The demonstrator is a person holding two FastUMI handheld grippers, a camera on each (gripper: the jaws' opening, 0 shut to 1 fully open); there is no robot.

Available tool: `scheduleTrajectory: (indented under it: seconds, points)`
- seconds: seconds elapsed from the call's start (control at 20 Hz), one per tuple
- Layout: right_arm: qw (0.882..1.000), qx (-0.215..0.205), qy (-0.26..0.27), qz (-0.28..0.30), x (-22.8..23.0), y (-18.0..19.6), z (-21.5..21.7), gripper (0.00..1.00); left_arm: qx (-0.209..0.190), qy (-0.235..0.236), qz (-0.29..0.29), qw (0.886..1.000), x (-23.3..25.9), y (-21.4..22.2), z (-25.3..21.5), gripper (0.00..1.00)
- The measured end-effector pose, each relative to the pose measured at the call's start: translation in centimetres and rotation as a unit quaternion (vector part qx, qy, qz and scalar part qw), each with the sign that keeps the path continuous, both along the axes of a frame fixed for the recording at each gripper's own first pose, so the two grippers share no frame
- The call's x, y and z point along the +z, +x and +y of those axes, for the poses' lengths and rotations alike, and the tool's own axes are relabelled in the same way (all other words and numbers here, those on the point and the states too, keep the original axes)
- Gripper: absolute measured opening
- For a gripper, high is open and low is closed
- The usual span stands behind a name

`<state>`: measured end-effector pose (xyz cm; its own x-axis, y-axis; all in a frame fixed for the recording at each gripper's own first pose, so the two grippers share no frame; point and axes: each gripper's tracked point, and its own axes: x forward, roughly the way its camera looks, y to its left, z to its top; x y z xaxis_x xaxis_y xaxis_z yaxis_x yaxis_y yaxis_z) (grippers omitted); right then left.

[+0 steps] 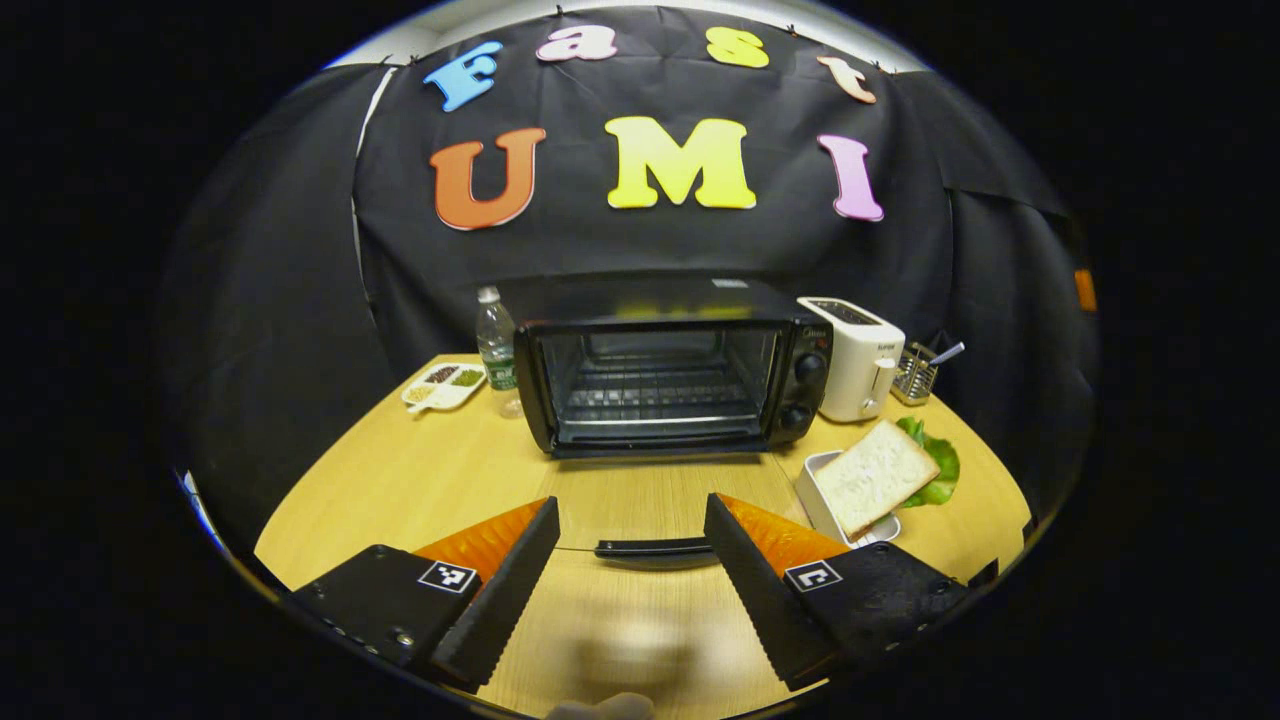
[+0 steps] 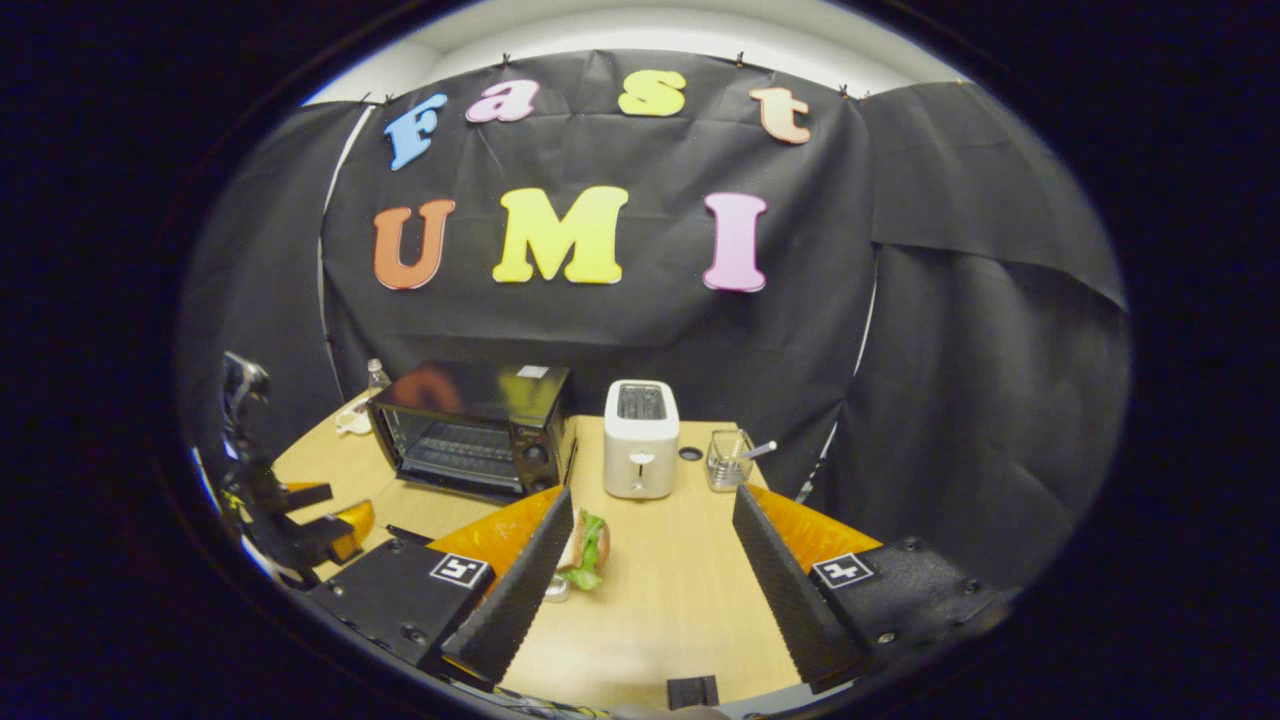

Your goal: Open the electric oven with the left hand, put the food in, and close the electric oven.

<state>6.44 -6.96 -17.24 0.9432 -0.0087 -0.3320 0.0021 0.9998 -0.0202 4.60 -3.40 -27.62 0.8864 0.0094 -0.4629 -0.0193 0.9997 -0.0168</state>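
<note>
While the oven (image 1: 665,375) is sitting at twelve o'clock with its door lying open, both grippers (image 1: 630,560) (image 2: 650,580) are hovering with fingers spread; the bread (image 1: 878,476), at two o'clock, is looking soft and light, wanting a gentle edge pinch.

In the left gripper view we look from low over the wooden table (image 1: 420,480), straight at the front of the electric oven (image 1: 665,375), fairly near, with the left gripper (image 1: 630,560) at the bottom edge. In the right gripper view we sit higher and farther to the right, facing the toaster (image 2: 641,425) past the right gripper (image 2: 650,570), the oven off to the left. We share the oven, toaster, table and back wall across both views.
</note>
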Motion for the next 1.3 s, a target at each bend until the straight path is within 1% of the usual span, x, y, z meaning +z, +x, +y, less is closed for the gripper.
scheduleTrajectory:
  seconds: [0.05,0.25,0.45,0.6,0.65,0.7,0.8,0.85,0.9,0.95,1.0,1.05,1.1,1.15,1.2,1.25,1.3]
  points:
    - [1.0,0.007,0.008,0.013,-1.5,0.4,0.3,1.0,0.002,0.0,-0.013,1.0,1.7,-0.6,0.4,0.96]
    - [0.997,0.039,0.039,0.062,-7.2,2.5,1.7,1.0,0.0,0.008,-0.067,0.998,8.3,-2.7,1.7,0.96]
    - [0.989,0.076,0.069,0.105,-11.6,5.7,3.6,1.0,0.013,0.001,-0.088,0.996,12.5,-4.7,1.7,0.96]
    - [0.982,0.104,0.091,0.132,-14.2,8.5,5.1,1.0,0.022,0.015,-0.092,0.995,14.0,-5.3,1.5,0.96]
    - [0.979,0.112,0.099,0.139,-15.0,9.6,5.5,0.89,0.026,0.019,-0.087,0.996,14.0,-5.4,1.3,0.96]
    - [0.976,0.118,0.107,0.149,-15.7,10.5,5.7,0.98,0.032,0.022,-0.082,0.996,14.0,-5.3,1.1,0.95]
    - [0.969,0.13,0.122,0.17,-17.2,12.1,6.1,0.97,0.044,0.019,-0.076,0.996,13.8,-5.2,0.4,0.96]
    - [0.965,0.137,0.132,0.181,-17.9,12.7,6.3,0.85,0.053,0.019,-0.067,0.996,13.5,-5.2,0.2,0.96]
    - [0.96,0.144,0.143,0.193,-18.4,13.1,6.6,0.97,0.059,0.019,-0.063,0.996,13.4,-5.1,0.0,0.96]
    - [0.955,0.152,0.155,0.204,-18.8,13.5,7.0,0.83,0.065,0.019,-0.059,0.996,13.4,-5.0,-0.2,0.96]
    - [0.951,0.154,0.163,0.213,-19.1,13.6,6.9,0.78,0.07,0.019,-0.057,0.996,13.5,-4.9,-0.5,0.96]
    - [0.949,0.154,0.168,0.219,-19.3,14.0,6.8,0.75,0.075,0.019,-0.055,0.996,13.5,-4.8,-0.7,0.96]
    - [0.946,0.157,0.176,0.224,-19.2,14.0,6.9,0.79,0.079,0.02,-0.053,0.995,13.6,-4.8,-0.8,0.96]
    - [0.942,0.159,0.185,0.23,-19.2,14.1,7.0,0.62,0.084,0.023,-0.052,0.995,13.6,-4.8,-0.9,0.96]
    - [0.939,0.163,0.19,0.237,-19.3,14.0,7.1,0.61,0.089,0.025,-0.048,0.995,13.6,-4.9,-0.9,0.96]
    - [0.937,0.169,0.195,0.237,-19.1,14.0,7.2,0.65,0.093,0.025,-0.047,0.994,13.6,-4.9,-1.1,0.96]
    - [0.934,0.178,0.196,0.238,-18.9,14.1,7.4,0.5,0.097,0.026,-0.046,0.994,13.6,-5.0,-1.3,0.96]
